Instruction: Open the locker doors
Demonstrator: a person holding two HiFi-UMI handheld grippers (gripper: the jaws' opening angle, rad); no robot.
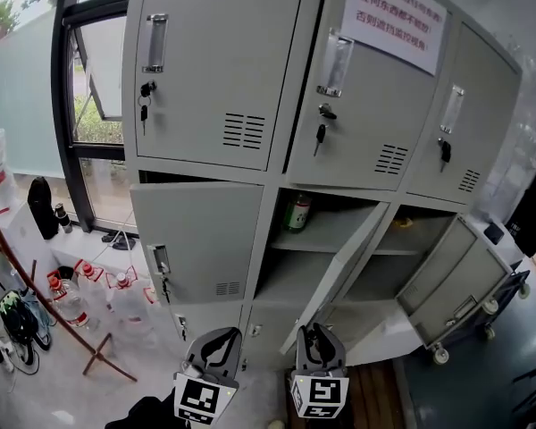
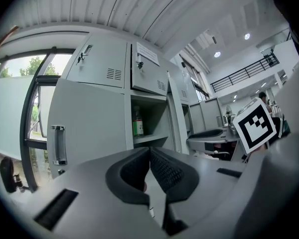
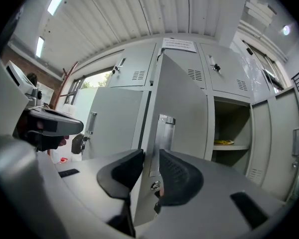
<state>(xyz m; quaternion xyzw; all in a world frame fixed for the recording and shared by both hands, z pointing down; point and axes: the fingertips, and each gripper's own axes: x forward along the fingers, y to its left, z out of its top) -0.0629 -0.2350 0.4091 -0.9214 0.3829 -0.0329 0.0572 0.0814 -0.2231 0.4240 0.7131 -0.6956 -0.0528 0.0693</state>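
Against grey lockers (image 1: 219,61), right tongs (image 3: 150,156) straddle open door (image 3: 182,103).

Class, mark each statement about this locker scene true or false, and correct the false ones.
1. The three top-row doors are closed. True.
2. The green bottle stands in the right-hand open compartment. False: it stands in the middle compartment.
3. The left hand-held gripper has its jaws wide apart. False: they are together, with nothing between them.
4. A printed notice is stuck on the top middle door. True.
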